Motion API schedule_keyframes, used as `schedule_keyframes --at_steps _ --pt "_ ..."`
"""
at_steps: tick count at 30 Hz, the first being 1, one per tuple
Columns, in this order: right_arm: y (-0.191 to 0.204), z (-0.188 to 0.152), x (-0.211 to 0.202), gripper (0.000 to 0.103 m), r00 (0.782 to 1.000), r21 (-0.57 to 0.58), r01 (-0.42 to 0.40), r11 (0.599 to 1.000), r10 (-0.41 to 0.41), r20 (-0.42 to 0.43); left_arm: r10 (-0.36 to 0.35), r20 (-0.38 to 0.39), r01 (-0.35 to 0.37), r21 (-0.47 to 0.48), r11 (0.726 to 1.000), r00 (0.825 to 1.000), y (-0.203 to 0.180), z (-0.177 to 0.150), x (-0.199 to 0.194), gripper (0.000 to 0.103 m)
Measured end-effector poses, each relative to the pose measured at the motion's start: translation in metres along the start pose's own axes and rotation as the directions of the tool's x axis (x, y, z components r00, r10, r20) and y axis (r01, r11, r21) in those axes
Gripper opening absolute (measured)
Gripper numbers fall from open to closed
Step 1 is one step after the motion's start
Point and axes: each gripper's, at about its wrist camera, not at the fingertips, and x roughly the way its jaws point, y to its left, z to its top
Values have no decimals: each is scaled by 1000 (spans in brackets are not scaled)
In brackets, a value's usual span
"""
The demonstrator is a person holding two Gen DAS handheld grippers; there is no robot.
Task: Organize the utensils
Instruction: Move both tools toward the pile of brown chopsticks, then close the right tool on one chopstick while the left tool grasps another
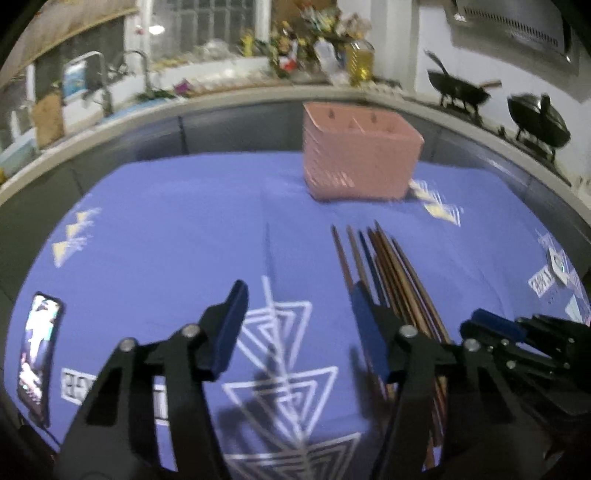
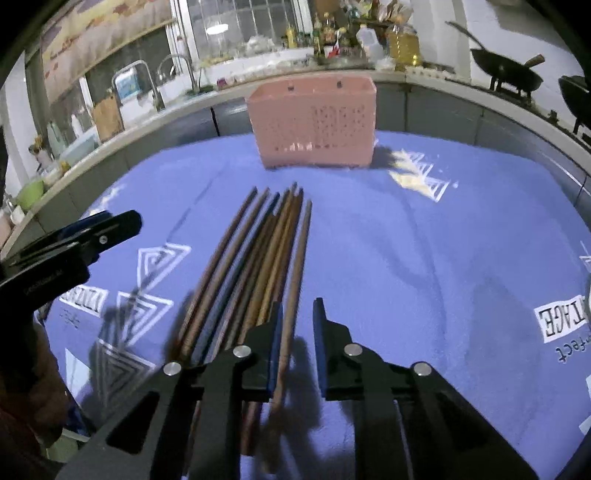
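You are lowering the right gripper [image 2: 297,343], jaws narrowed but not yet pinching, around the rightmost of the chopsticks [image 2: 255,258] lying near the pink holder [image 2: 314,125]; the left gripper [image 1: 295,328] is hanging half-open beside them; isolate one stick before squeezing

I see both views dim and bluish, with motion blur smearing the pink basket [image 1: 360,155] and the chopsticks [image 2: 258,266]. Light glares from the window [image 2: 236,33] behind. Soft shadows fall on the purple cloth [image 1: 166,229], and the fisheye bends the counter edge near dark corners
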Motion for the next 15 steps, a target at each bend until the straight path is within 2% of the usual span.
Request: schedule_keyframes --at_steps 4,8,10,12,15 --pt "1 -5 11 17 999 -20 -11 1000 10 -35 -30 -69 31 25 999 997 -13 -2 23 50" --pt "1 -9 16 17 998 -40 -19 999 16 -53 -17 -121 25 64 998 992 -26 -8 43 45" --pt "2 -8 16 17 999 -69 14 997 -16 -41 0 -145 11 72 997 989 -26 -12 50 44" --pt "-2 -6 16 17 998 -73 45 996 -48 -30 3 -145 7 64 998 989 -23 -11 52 44" --pt "-7 -2 15 17 998 -59 43 997 -46 -38 -4 -157 12 50 999 988 -21 -9 56 44"
